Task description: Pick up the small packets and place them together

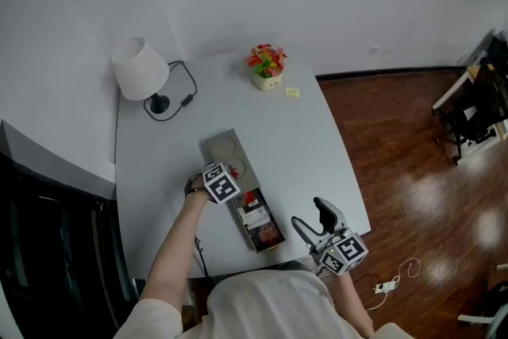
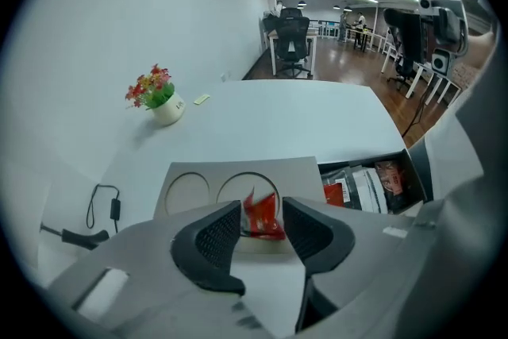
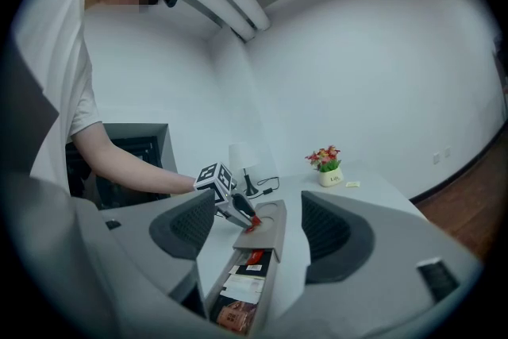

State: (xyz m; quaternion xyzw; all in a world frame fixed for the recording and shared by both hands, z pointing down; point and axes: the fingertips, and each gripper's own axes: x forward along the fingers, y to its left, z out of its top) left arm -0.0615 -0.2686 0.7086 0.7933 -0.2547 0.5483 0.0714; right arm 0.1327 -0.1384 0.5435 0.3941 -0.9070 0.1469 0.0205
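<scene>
Overhead, head view: your left gripper (image 1: pixel 236 190) sits over the grey tray (image 1: pixel 225 148); your right gripper (image 1: pixel 311 217) hangs by the near edge of the table (image 1: pixel 317 131). Left gripper view: jaws slightly apart, red packet (image 2: pixel 260 216) between them on the tray lid. Right gripper view: jaws wide, empty.
</scene>
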